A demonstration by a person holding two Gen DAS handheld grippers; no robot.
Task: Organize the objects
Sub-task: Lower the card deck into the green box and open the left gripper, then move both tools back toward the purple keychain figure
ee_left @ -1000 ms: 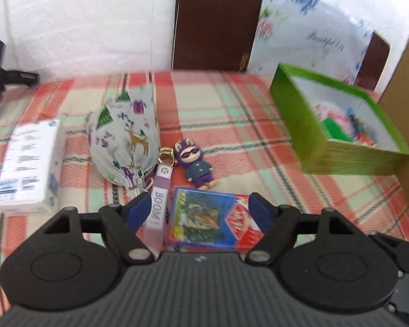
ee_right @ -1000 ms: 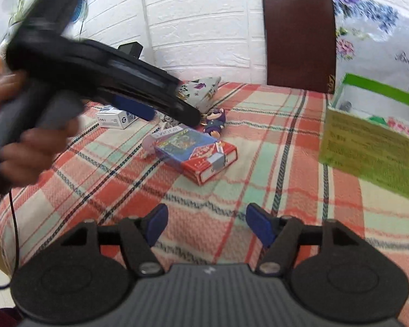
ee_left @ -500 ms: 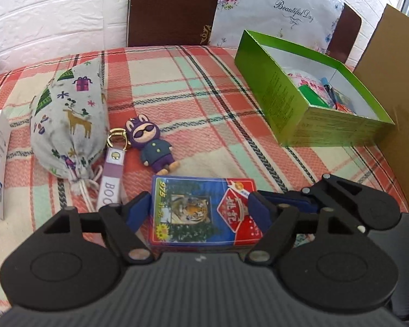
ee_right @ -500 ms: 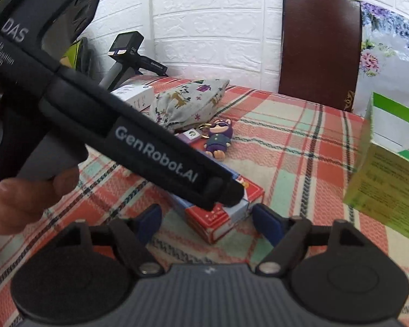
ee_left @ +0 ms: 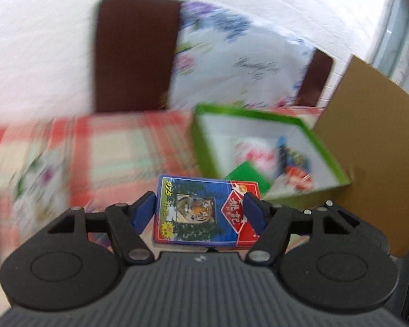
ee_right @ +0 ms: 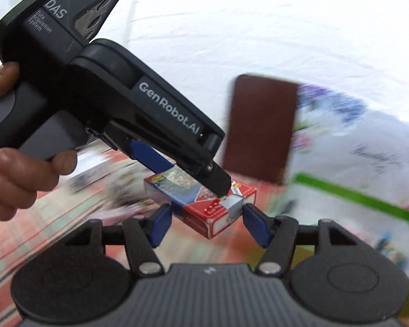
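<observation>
The left gripper (ee_left: 199, 209) holds the flat blue and red card box with a tiger picture (ee_left: 204, 212) in the lower middle of the left wrist frame. Its jaws have just been closing, and both blue pads (ee_left: 144, 212) press on the short sides of the box, so the box is gripped and sits above the red and green checked cloth of the surface (ee_left: 117, 150), which is blurred. Behind the box, in the right middle of the frame, stands the open bright green cardboard box (ee_left: 204, 141) with several small colourful things inside; I cannot tell what they are. To the right of it a plain brown cardboard sheet (ee_left: 368, 125) stands up. A dark brown chair back (ee_left: 133, 51) is in the upper middle.

In the right wrist frame the same card box (ee_right: 204, 204) is in the centre, under the black nose of the left gripper (ee_right: 204, 179), which a hand (ee_right: 16, 169) grasps at the left edge. The right gripper (ee_right: 207, 224) has also just been closing its jaws. One corner of the card box lies between its blue pads (ee_right: 161, 224), but they do not touch it, so these jaws are open.
</observation>
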